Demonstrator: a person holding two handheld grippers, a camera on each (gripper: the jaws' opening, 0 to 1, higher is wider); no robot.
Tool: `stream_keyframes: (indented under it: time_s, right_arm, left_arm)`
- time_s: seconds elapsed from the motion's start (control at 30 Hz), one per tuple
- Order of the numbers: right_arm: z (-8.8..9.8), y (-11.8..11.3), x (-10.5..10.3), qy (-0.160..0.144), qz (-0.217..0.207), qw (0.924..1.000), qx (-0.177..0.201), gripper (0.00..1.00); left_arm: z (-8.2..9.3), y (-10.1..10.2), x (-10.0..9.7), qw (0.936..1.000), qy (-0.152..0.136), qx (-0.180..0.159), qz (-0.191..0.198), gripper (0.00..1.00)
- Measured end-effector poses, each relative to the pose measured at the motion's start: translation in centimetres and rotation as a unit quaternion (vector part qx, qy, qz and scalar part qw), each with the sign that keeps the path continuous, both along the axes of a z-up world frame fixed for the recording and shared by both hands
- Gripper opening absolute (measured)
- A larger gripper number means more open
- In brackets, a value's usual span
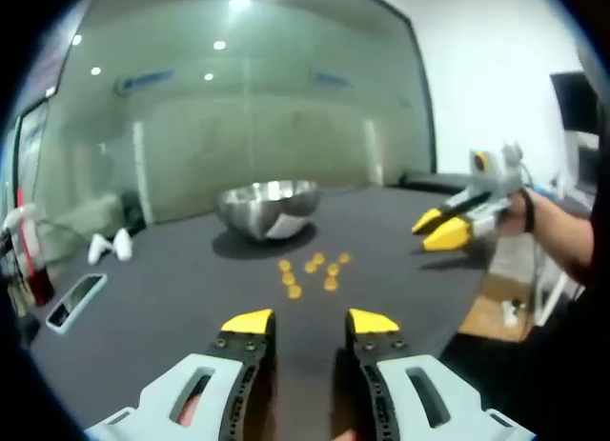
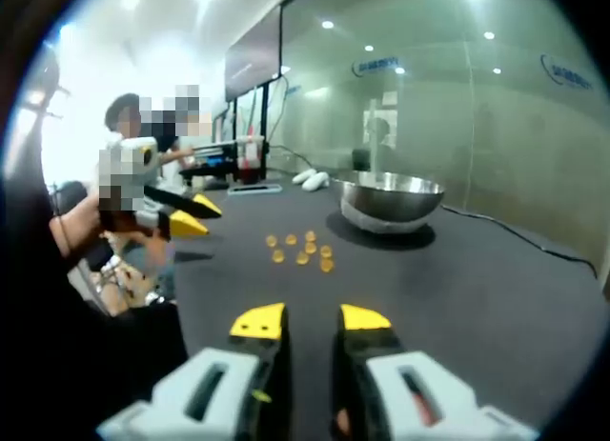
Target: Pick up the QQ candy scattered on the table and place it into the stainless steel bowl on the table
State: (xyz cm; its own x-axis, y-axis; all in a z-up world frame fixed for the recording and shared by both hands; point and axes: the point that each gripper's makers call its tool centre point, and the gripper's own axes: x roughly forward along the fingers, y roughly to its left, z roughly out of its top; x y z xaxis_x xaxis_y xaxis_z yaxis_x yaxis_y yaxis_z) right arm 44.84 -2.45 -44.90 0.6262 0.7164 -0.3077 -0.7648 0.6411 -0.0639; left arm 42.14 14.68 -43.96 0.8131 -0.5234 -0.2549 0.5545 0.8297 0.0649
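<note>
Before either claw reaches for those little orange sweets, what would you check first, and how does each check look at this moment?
1. Candies lie in one loose cluster on the table, apart from the bowl: ok.
2. Stainless steel bowl upright, mouth open: ok.
3. Left gripper open and holding nothing: ok.
4. Right gripper open and holding nothing: ok.
5. Nothing between either gripper and the cluster: ok.
6. Candy already inside the bowl: cannot tell, its inside is hidden.
</note>
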Motion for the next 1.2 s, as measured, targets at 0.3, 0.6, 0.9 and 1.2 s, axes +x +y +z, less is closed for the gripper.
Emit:
stream_keyframes:
  time_s: [0.3,0.6,0.9,1.2]
  right_arm:
    - [-0.3,0.1,0.0,0.004,0.002,1.0000,-0.003,0.21]
    - [-0.2,0.6,0.4,0.006,0.009,0.9999,-0.002,0.22]
    - [-0.6,2.2,1.8,0.014,0.019,0.9997,-0.006,0.22]
    - [-0.9,4.3,3.2,0.009,0.035,0.9993,-0.012,0.21]
  left_arm:
    - [-0.2,-0.1,-0.1,1.0000,0.004,0.006,-0.003,0.31]
    - [-0.1,-0.1,-0.3,0.9999,0.004,0.009,-0.005,0.31]
    - [0.0,-0.1,-0.6,0.9999,0.003,0.012,-0.006,0.31]
    - [0.3,0.6,-1.2,1.0000,-0.001,0.008,0.000,0.31]
